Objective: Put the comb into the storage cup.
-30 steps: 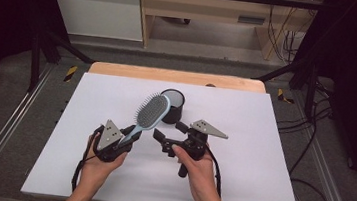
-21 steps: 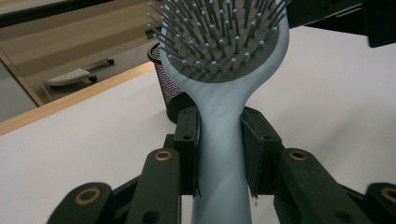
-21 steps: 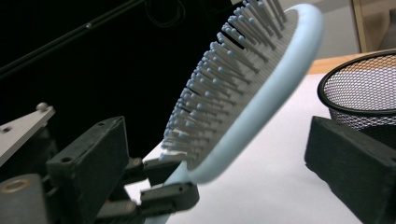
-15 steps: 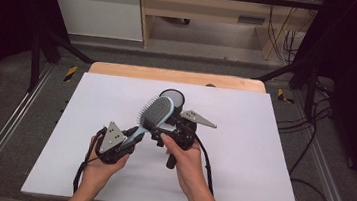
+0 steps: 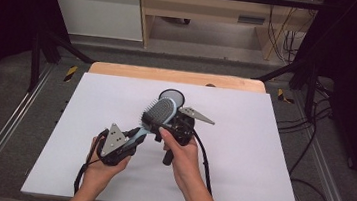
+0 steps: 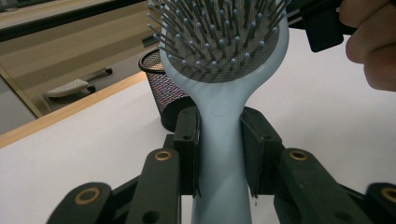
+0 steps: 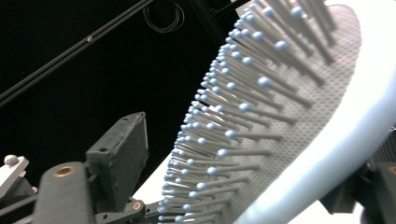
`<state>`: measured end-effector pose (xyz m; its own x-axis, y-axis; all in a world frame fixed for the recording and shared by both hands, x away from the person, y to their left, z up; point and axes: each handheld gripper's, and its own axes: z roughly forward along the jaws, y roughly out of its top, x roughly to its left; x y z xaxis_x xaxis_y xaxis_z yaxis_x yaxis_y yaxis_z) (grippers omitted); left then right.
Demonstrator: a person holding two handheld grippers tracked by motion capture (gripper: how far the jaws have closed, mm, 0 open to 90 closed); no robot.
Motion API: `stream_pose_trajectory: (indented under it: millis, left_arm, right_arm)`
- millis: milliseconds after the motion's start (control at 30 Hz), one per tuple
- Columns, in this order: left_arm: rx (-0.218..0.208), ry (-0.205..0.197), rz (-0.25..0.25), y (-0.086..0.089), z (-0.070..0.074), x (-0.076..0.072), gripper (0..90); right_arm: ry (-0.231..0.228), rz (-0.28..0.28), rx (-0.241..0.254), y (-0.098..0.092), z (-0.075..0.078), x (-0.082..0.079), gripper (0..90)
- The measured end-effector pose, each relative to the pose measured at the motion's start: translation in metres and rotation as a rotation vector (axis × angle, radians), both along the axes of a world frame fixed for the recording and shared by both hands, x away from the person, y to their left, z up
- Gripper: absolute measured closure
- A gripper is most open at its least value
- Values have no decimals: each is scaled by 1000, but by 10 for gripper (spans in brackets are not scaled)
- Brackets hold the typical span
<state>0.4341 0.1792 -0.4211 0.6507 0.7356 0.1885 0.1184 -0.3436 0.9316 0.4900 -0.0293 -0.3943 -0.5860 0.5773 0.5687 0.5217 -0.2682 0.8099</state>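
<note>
My left gripper (image 5: 135, 135) still clamps the pale blue plastic hairbrush (image 5: 157, 112) handle at table centre, while my right gripper (image 5: 163, 127), arriving from three o'clock, has just been closing around its bristly head, maybe not yet pinching.

One pale blue paddle hairbrush with blue-tipped grey bristles (image 5: 160, 112) is here, and one round black wire-mesh cup (image 5: 172, 97) stands behind it. One white rectangular surface (image 5: 261, 154) carries them. Two black hand-held grippers are at work, the left hand-held gripper (image 5: 139, 131) and the right hand-held gripper (image 5: 156, 124), in a person's two hands.
</note>
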Motion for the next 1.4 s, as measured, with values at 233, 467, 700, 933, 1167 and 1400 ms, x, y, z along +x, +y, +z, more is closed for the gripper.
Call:
stream_pose_trajectory:
  millis: [233,467,700,933,1167,1400]
  left_arm:
    - [-5,3,5,3,-2,2,694]
    - [-12,29,10,4,-5,3,695]
    - [-32,45,3,7,-6,5,694]
    - [-78,69,-2,10,-6,8,692]
    - [-124,76,9,13,-4,9,658]
    - [-155,92,20,16,-1,5,388]
  right_arm:
    - [24,-3,13,-2,-2,3,372]
    - [38,22,54,-2,-2,5,458]
    - [42,32,64,-2,0,5,496]
    - [13,42,22,4,8,4,516]
    - [-11,41,-2,9,18,5,526]
    - [-54,-5,-21,4,37,14,527]
